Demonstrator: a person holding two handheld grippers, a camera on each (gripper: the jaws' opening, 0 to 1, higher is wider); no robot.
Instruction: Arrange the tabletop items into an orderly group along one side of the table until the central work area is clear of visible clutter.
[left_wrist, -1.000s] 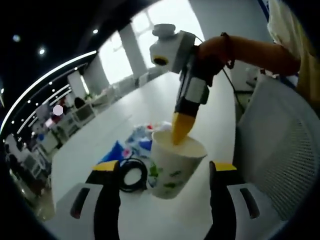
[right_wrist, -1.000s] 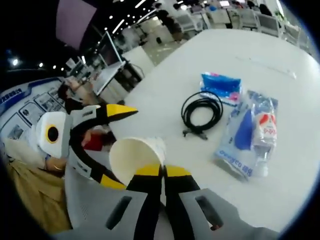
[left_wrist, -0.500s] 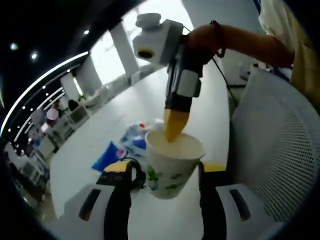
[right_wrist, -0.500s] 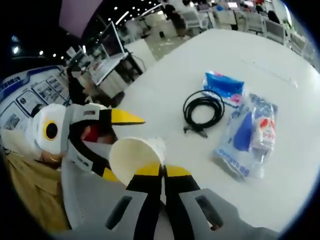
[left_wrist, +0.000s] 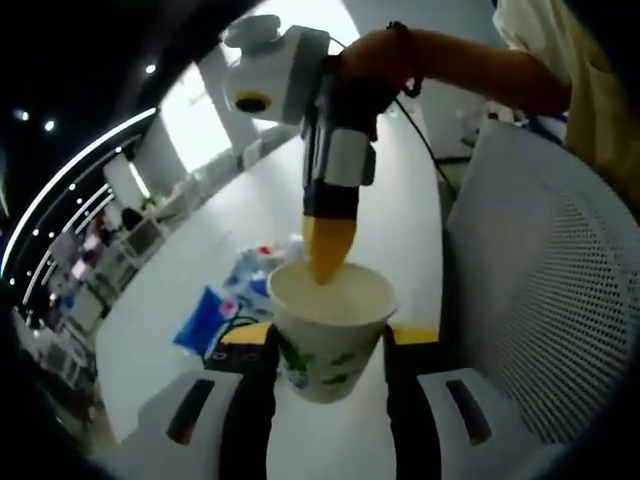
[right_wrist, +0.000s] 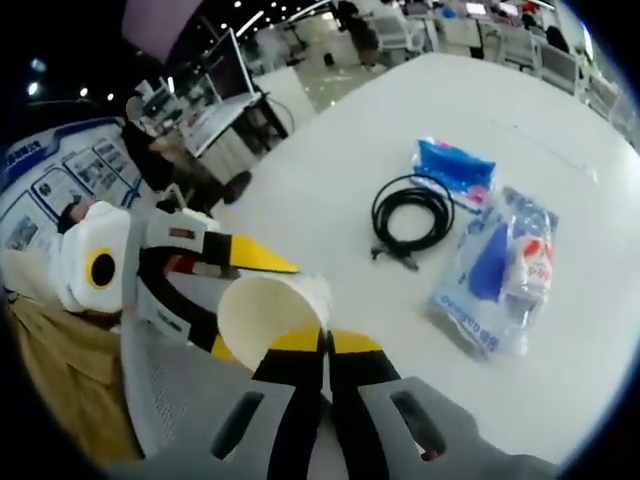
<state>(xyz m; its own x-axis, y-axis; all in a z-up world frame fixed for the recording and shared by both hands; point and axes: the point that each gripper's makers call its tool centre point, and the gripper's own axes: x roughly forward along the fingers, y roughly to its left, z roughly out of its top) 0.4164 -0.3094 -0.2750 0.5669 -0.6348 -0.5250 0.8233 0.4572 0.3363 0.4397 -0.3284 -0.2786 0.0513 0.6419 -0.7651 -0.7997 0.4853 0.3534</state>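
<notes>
White tabletop (right_wrist: 330, 190) is the landmark; items sit on it in a loose cluster. Largest on it: clear plastic bag (right_wrist: 505, 275) with blue and red contents, far side of the table from the grippers in the right gripper view. Just beside the bag, blue packet (right_wrist: 455, 168), touching or nearly touching its edge. Coiled black cable (right_wrist: 412, 220) lies on the table between the packet and the cup, apart from the bag

Paper cup (left_wrist: 330, 335), white with green print, held off the table, above its near edge, close to a white mesh chair back (left_wrist: 545, 290)

Right gripper (right_wrist: 325, 340): jaws narrow, pinched on the cup rim, one yellow tip inside the cup and one outside. Left gripper (left_wrist: 328, 345): jaws set wide, one on each side of the cup body, close in; whether they press the wall I cannot tell

Judgement: step in hand looks like a handover or a two-point steadying of the cup. To do it well, bring the left jaws in gently onto the lower, stiffer part of the wall, since thin paper buckles. Keep the rim pinch until the body grip is sure. Keep the cup upright, then set it on the table beside the bag and the packet, so the middle stays free
</notes>
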